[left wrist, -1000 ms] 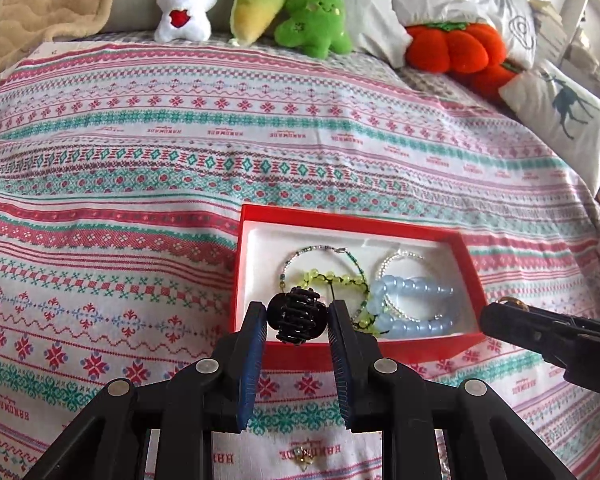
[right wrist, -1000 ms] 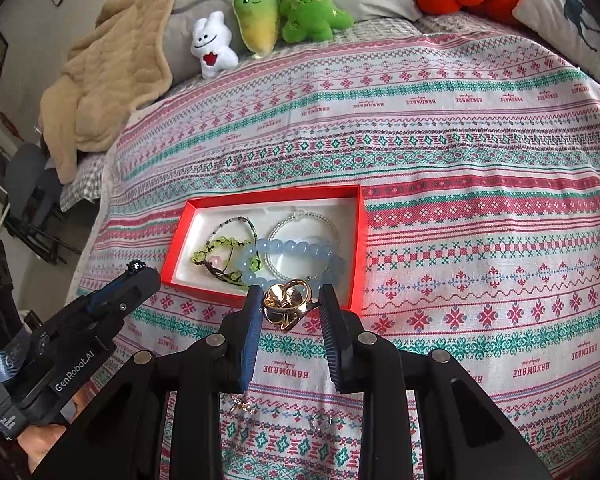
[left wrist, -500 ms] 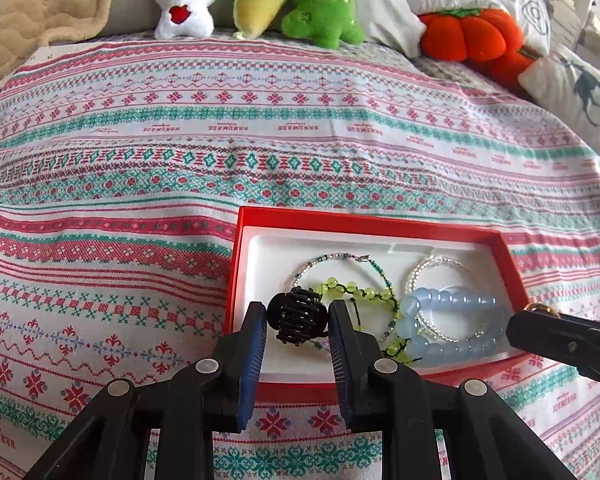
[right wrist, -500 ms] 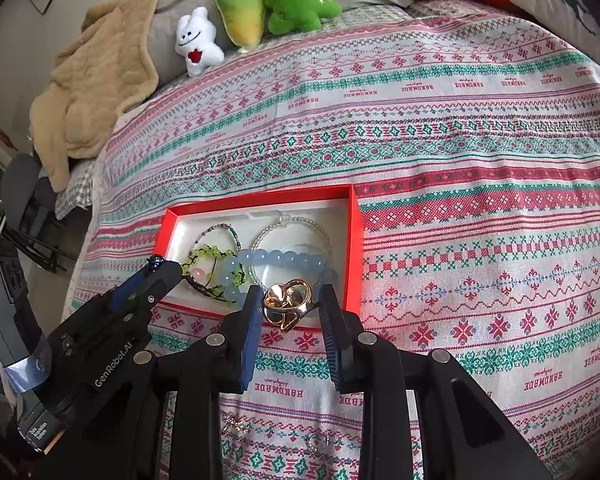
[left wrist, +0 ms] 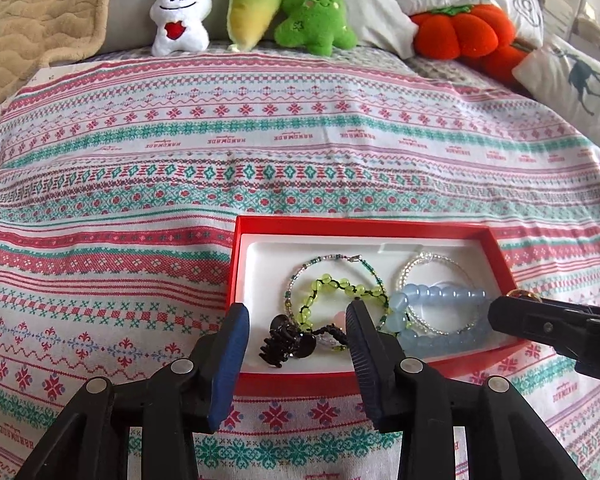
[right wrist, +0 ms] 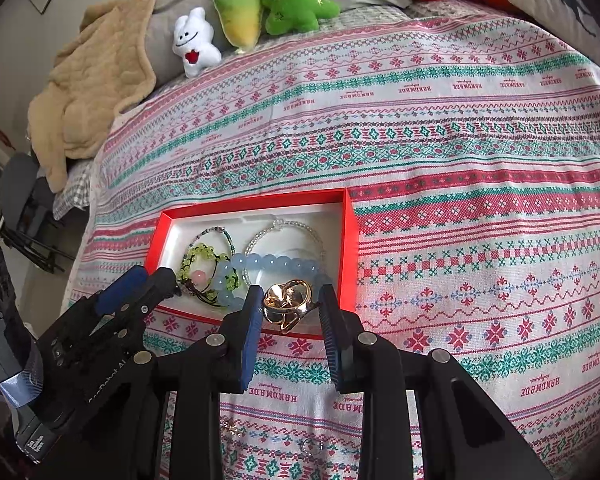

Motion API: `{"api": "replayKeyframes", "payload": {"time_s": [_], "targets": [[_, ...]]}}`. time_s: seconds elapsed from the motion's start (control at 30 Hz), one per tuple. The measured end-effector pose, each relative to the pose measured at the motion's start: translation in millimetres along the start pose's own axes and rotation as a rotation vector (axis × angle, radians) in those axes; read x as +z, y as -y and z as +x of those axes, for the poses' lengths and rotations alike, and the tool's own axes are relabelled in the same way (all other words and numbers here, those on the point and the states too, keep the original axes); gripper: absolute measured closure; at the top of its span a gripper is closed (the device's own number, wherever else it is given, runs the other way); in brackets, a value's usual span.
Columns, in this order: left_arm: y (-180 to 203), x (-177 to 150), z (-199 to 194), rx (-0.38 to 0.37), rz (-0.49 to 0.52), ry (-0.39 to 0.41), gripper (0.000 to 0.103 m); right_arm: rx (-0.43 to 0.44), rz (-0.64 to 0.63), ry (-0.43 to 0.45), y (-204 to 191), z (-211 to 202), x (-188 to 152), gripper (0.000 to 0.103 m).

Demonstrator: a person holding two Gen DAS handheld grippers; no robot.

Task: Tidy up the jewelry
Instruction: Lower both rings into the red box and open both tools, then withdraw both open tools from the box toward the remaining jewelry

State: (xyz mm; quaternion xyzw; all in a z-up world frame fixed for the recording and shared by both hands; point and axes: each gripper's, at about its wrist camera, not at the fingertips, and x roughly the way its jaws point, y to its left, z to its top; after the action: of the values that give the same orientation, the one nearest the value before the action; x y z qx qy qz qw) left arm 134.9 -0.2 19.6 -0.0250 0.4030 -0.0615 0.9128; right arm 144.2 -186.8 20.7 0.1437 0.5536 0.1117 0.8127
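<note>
The black hair clip [left wrist: 287,341] is lying in the red box [left wrist: 380,229], between the left gripper [left wrist: 296,344]'s spread fingers. The right gripper [right wrist: 287,307] is squeezing a gold clip [right wrist: 287,301] over the box's near edge, beside the blue bracelet [right wrist: 276,263].

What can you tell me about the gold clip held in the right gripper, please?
The gold clip is shiny, polished metal by its look, formed of rounded, overlapping loops. It sits pinched between the blue-padded jaws of the right gripper, hanging over the near right corner of the red box, above its white lining.
</note>
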Motion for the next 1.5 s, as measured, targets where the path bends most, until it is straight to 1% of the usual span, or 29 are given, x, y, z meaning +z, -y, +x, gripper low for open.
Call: {"api": "replayKeyframes", "payload": {"time_s": [0.07,0.17,0.4,0.53,0.63,0.73,0.8,0.87,1.13,1.3,1.5], "targets": [[1,-1,-5,0.01,0.011,0.002,0.054,0.001,0.004,-0.003,0,3,2,0.073],[1,-2,-12,0.017,0.023,0.007,0.051,0.002,0.008,-0.003,-1,6,3,0.073],[0,-9,-22,0.02,0.042,-0.004,0.049,-0.012,0.015,0.0,-4,14,7,0.073],[-1,-12,-24,0.03,0.051,-0.014,0.046,-0.03,-0.001,0.003,-9,16,7,0.073],[-3,-12,-24,0.031,0.044,-0.024,0.046,-0.012,0.001,-0.001,-11,17,8,0.072],[-4,-13,-24,0.033,0.042,-0.03,0.045,0.001,0.002,-0.009,-13,17,8,0.067],[-5,-13,-25,0.034,0.041,-0.034,0.041,0.003,0.0,-0.005,-15,15,8,0.058],[-5,-13,-26,0.034,0.04,-0.032,0.037,0.01,-0.001,0.001,-16,11,8,0.055],[-1,-15,-34,0.036,0.031,-0.042,0.032,0.006,-0.005,0.012,-17,-9,6,0.053],[0,-19,-39,0.044,0.026,-0.062,0.026,-0.014,-0.017,0.015,-14,-22,0,0.044],[-1,-25,-46,0.053,0.019,-0.086,0.021,-0.062,-0.027,0.011,-4,-31,-8,0.042]]}}
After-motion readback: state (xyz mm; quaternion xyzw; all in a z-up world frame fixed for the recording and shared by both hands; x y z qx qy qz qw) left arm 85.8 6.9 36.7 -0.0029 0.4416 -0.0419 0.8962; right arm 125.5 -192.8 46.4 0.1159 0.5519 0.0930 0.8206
